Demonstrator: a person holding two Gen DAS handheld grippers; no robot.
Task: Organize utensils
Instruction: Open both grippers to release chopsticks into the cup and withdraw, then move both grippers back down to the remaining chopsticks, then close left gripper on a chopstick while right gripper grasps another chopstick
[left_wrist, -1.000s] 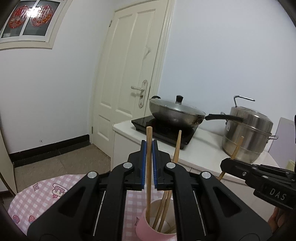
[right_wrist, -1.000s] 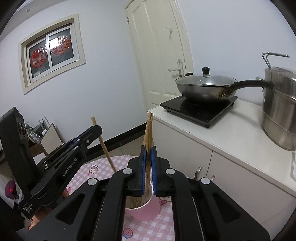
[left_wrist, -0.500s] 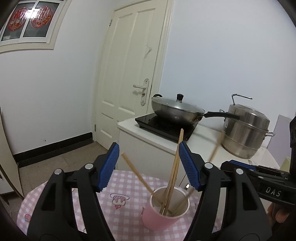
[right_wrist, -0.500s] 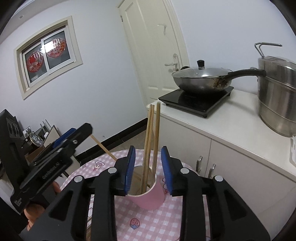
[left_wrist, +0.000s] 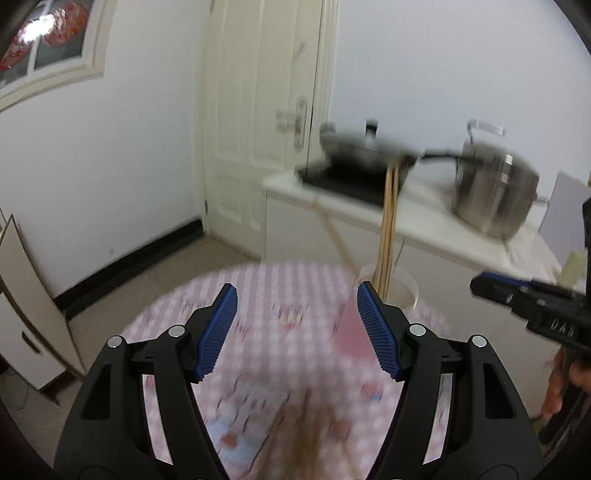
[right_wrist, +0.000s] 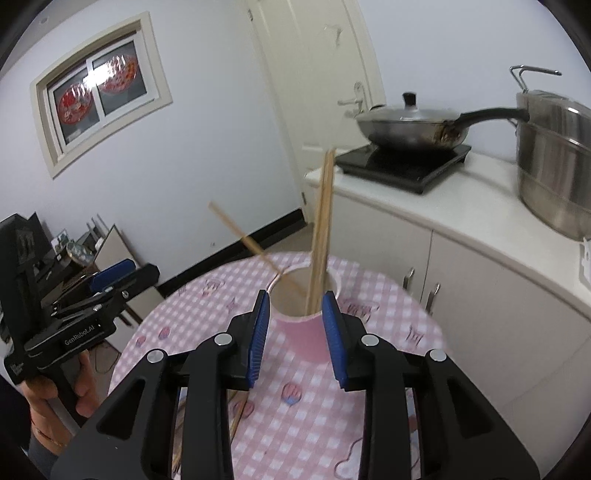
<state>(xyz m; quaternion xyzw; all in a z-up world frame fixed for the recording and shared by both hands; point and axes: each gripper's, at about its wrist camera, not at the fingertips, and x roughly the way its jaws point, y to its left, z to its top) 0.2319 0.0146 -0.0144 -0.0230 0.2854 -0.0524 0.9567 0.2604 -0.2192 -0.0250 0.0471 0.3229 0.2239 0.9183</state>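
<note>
A: Both tools are free of their load. The left gripper (left_wrist: 296, 328) has its jaws spread wide with only checked tablecloth (left_wrist: 280, 291) between them, and the right gripper (right_wrist: 294, 336) stands partly apart, gripping nothing.

B: And the chopsticks?

A: Several stand in the pink cup (right_wrist: 308, 328), which sits just ahead of the right gripper's fingertips and ahead and to the right of the left one. A pair rises nearly upright (right_wrist: 322, 229); a single one (right_wrist: 255, 251) leans off toward the left gripper's side.

B: So what could spoil it?

A: The cup looks light and the sticks stand far above its rim. The right gripper's blue pads (right_wrist: 258, 336) frame the near wall of the cup, so a forward nudge would likely tip it and spill everything over the table.

B: And the leaning stick?

A: That one is the weak point. It juts out low across the space between the two tools, so either one crossing there could catch it and lever the cup over.

B: Anything left to gather?

A: Loose sticks (left_wrist: 306, 439) lie on the cloth just below the left gripper's jaws, though that view is blurred and their number cannot be told. Reaching for them with a hasty hand risks scattering them off the table's edge.
</note>
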